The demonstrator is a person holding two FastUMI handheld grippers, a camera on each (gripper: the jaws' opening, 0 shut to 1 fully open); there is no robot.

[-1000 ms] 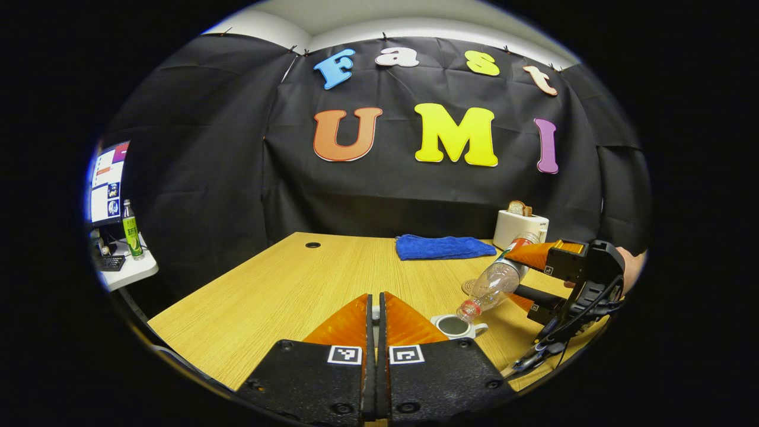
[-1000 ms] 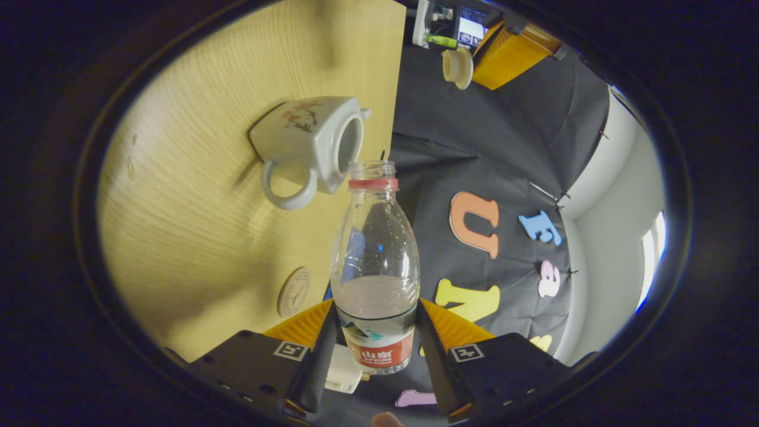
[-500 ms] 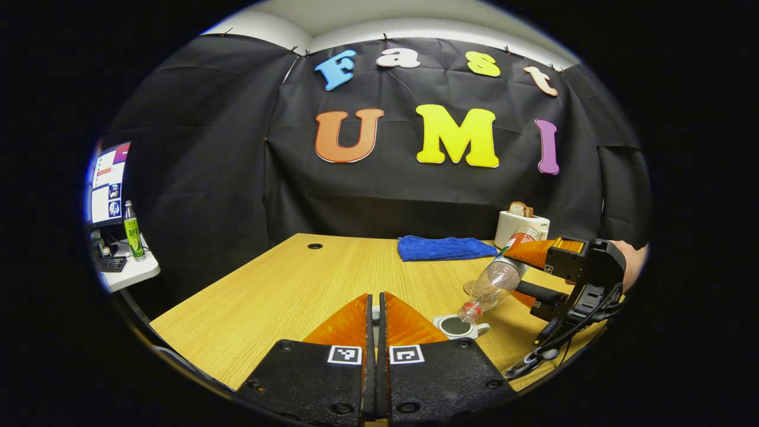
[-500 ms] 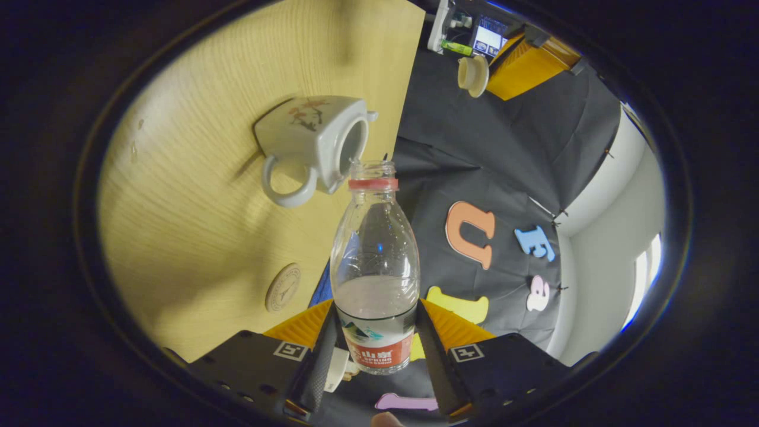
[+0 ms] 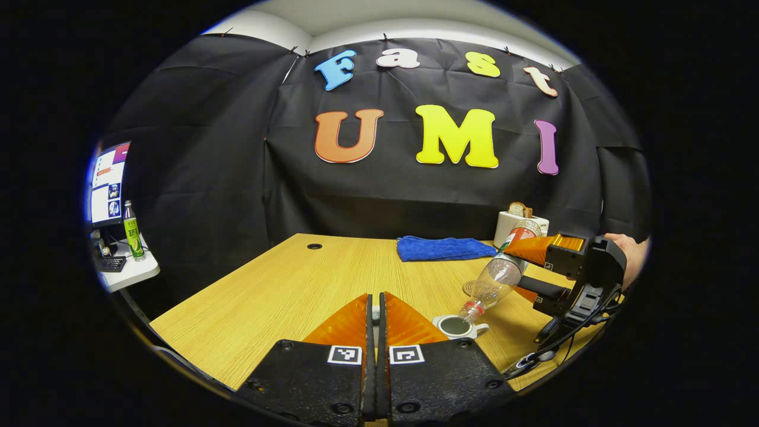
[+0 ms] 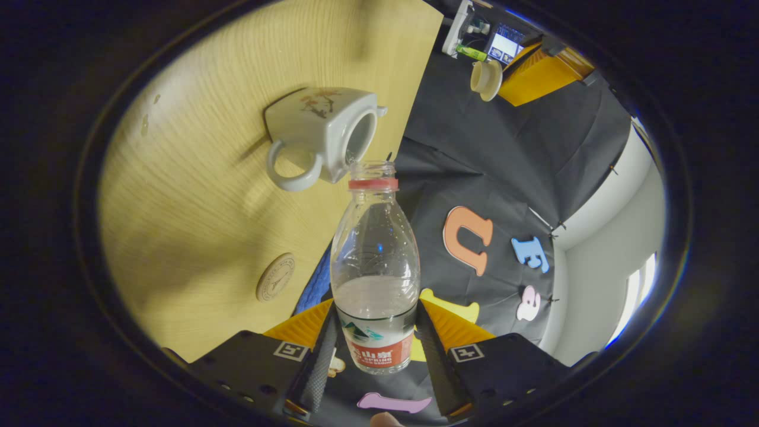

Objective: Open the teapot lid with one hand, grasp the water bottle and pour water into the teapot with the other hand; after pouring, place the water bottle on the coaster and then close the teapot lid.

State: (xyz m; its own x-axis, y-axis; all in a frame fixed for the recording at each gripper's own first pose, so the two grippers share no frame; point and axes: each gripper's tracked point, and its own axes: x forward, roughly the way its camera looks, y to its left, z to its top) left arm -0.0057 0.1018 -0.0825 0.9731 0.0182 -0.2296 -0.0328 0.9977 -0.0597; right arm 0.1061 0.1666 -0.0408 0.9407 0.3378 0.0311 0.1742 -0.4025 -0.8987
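Note:
The white teapot point(image 5: 456, 326) point(image 6: 320, 127) stands lidless on the wooden table point(image 5: 284, 290). My right gripper point(image 6: 375, 332) point(image 5: 522, 270) is shut on the labelled base of a clear, uncapped water bottle point(image 6: 375, 261) point(image 5: 498, 276). The bottle tilts mouth-down, with its red-ringed neck at the rim of the teapot's opening. My left gripper point(image 5: 375, 308) point(image 6: 497, 83) hangs above the table to the teapot's left, shut on the teapot lid point(image 6: 485, 79). A round coaster point(image 6: 276, 277) point(image 5: 469, 287) lies just behind the teapot.
A folded blue towel point(image 5: 445, 248) and a white toaster point(image 5: 522, 222) with bread sit at the table's far edge. A hand point(image 5: 628, 252) holds the right gripper. A side table with a monitor point(image 5: 107, 184) and a green bottle point(image 5: 131, 231) stands far left.
The right gripper's rear has risen and the bottle tips more steeply. Its mouth has come closer to the teapot's opening. The left gripper has stayed where it was.

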